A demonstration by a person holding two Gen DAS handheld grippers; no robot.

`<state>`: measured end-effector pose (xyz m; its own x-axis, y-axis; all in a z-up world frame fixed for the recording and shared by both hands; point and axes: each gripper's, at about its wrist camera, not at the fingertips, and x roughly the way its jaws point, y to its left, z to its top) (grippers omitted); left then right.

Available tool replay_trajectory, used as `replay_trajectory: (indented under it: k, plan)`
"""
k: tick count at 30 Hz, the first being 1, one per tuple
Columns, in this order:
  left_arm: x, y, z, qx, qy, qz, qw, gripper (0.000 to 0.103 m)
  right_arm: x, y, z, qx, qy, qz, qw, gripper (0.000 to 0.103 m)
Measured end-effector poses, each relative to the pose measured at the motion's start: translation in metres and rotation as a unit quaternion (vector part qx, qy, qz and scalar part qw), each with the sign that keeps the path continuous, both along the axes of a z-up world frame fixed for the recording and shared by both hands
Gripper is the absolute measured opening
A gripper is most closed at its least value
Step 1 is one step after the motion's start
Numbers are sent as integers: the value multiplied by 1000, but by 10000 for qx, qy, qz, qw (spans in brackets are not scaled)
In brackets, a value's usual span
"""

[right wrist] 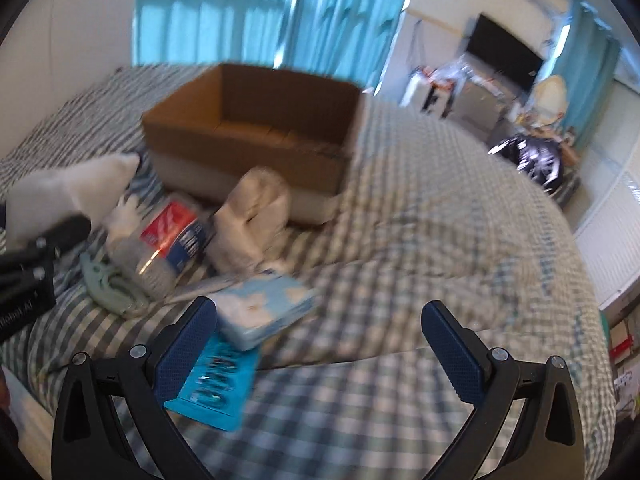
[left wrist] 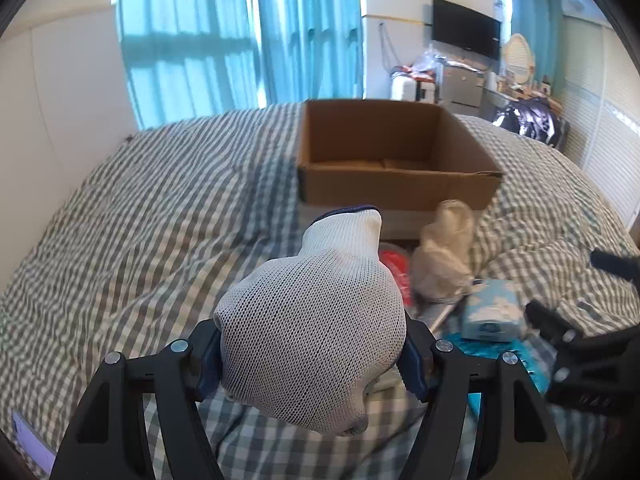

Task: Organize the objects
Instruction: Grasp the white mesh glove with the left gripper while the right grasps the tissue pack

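Note:
My left gripper [left wrist: 312, 364] is shut on a white knit glove [left wrist: 316, 336] and holds it above the checked bedspread, short of the open cardboard box [left wrist: 396, 184]. The glove also shows at the left of the right wrist view [right wrist: 72, 188]. My right gripper [right wrist: 320, 340] is open and empty over the bed. By its left finger lie a light blue tissue pack [right wrist: 264, 308] and a turquoise blister pack [right wrist: 216, 384]. A rolled white cloth [right wrist: 252, 216], a labelled bottle [right wrist: 168, 240] and a pale green clip [right wrist: 108, 280] lie in front of the box [right wrist: 248, 136].
The checked bedspread [right wrist: 440, 220] covers the whole bed. Blue curtains [left wrist: 240, 40] hang behind it. A television [left wrist: 466, 28], a cluttered desk and a black bag [left wrist: 528, 116] stand at the far right.

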<state>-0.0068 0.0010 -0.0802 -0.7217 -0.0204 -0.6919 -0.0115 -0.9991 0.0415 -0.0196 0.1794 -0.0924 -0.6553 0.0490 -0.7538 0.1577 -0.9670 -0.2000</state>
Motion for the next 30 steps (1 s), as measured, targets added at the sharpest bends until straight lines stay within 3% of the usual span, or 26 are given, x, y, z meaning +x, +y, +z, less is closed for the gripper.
replay_trajectory:
  k: [9,14,22,25,30]
  plan:
    - [-3,-8,-15,88,-67,-101,9999,71,-40,-28,-40,1,-818,257,9963,103]
    - [-5,-9,-19,56,-149,-52,9999,71,-41,-22,-47,-90,-993,265,9947,85]
    - [-5,-6,-20,153,-180,-201,9995,72,-28,-14,-33,-258,-700,317,9967,70]
    - [-5,-8,-20,348,-311,-222,9987,72,-22,-13,-23,-343,-552,341,9973,68]
    - [13,-7,-9,307,-282,-202,9989,71,-2,-13,-1,-521,-326,443,9971,65]
